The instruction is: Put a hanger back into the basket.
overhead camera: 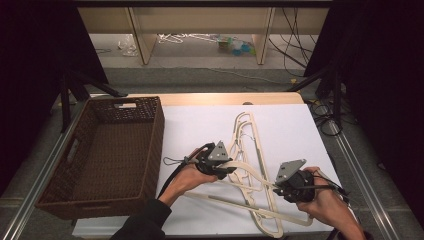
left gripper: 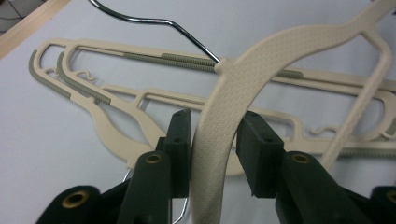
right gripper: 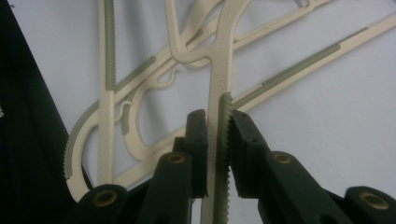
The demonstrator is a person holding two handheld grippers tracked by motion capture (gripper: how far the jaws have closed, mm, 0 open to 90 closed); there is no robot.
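A cream plastic hanger (overhead camera: 250, 172) with a textured surface is held between both grippers over the white sheet. In the left gripper view its broad curved arm (left gripper: 243, 79) runs up between the jaws of my left gripper (left gripper: 214, 140), with both pads against it. My right gripper (right gripper: 218, 140) is shut on a thin straight bar of the same hanger (right gripper: 219, 70), beside a grey ribbed strip. In the high view my left gripper (overhead camera: 220, 167) sits mid-table and my right gripper (overhead camera: 290, 187) to its right. Other cream hangers (overhead camera: 247, 135) lie flat underneath.
A dark wicker basket (overhead camera: 150, 145) stands along the left side of the table, close to my left hand. A white sheet (overhead camera: 200, 125) covers the tabletop. A metal hanger hook (left gripper: 154, 21) arches over the pile. Cables lie on the floor beyond the table.
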